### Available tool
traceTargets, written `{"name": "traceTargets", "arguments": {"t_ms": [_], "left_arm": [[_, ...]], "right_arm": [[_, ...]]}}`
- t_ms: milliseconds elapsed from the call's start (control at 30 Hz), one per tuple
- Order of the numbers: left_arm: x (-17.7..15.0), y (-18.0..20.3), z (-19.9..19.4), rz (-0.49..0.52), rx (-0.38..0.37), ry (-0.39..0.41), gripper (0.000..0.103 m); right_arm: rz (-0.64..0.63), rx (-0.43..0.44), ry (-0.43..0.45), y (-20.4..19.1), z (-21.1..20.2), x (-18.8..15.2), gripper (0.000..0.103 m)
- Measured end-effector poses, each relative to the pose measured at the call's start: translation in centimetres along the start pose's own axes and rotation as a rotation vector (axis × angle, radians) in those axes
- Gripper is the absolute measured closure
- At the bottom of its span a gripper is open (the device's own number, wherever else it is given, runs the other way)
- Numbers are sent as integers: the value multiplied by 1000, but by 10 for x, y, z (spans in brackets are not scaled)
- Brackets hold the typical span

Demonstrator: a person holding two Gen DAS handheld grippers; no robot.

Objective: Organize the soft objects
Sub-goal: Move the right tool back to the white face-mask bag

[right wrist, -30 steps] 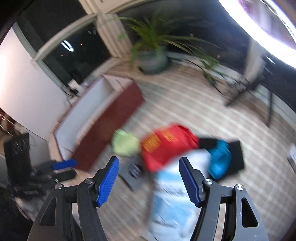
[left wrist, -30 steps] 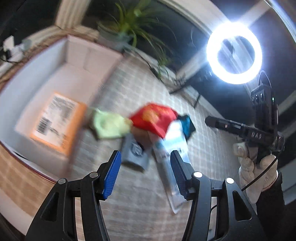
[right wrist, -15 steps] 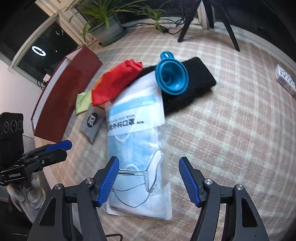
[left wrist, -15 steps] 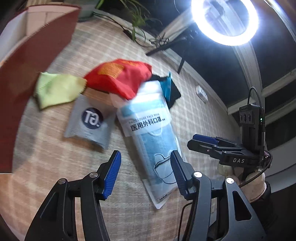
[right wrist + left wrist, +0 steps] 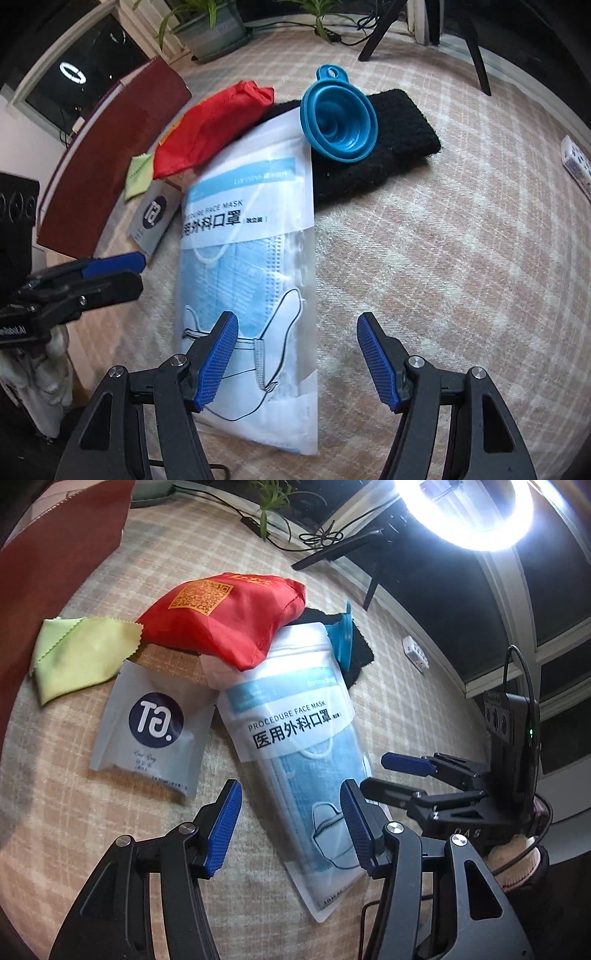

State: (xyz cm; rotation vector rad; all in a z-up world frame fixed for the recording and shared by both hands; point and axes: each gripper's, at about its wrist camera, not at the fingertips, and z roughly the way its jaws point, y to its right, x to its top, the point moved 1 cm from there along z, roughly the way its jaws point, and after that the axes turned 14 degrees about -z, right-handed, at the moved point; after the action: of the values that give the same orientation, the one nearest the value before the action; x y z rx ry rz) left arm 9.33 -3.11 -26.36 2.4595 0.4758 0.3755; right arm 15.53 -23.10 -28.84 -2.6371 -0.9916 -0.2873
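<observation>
Face mask pack (image 5: 295,746): flat on checked surface (image 5: 461,258), top edge under red pouch (image 5: 229,620). Left tool (image 5: 288,830) and right tool (image 5: 295,354): jaws parted, empty, above pack's lower end. Beside: grey sachet (image 5: 155,734), green cloth (image 5: 81,657), blue funnel (image 5: 338,118) on black cloth (image 5: 388,147).

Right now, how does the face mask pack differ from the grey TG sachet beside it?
The face mask pack is long, white with a clear window showing blue masks; the grey TG sachet is short, opaque, with a dark round logo. The red pouch overlaps the pack's top end and hides the sachet's corner. The pack lies between the left gripper fingers; the sachet doesn't. Both lie flat.
</observation>
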Motion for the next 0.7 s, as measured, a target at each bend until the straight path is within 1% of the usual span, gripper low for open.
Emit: {"name": "traceTargets", "arguments": {"t_ms": [167, 367, 700], "left_arm": [[5, -1, 4, -1, 15, 2, 48], [8, -4, 12, -9, 35, -11, 47], [18, -7, 24, -39, 43, -9, 46]], "right_arm": [[-5, 6, -7, 2, 7, 1, 40], [19, 32, -1, 13, 10, -1, 40], [-4, 53, 18, 22, 2, -6, 41]]}}
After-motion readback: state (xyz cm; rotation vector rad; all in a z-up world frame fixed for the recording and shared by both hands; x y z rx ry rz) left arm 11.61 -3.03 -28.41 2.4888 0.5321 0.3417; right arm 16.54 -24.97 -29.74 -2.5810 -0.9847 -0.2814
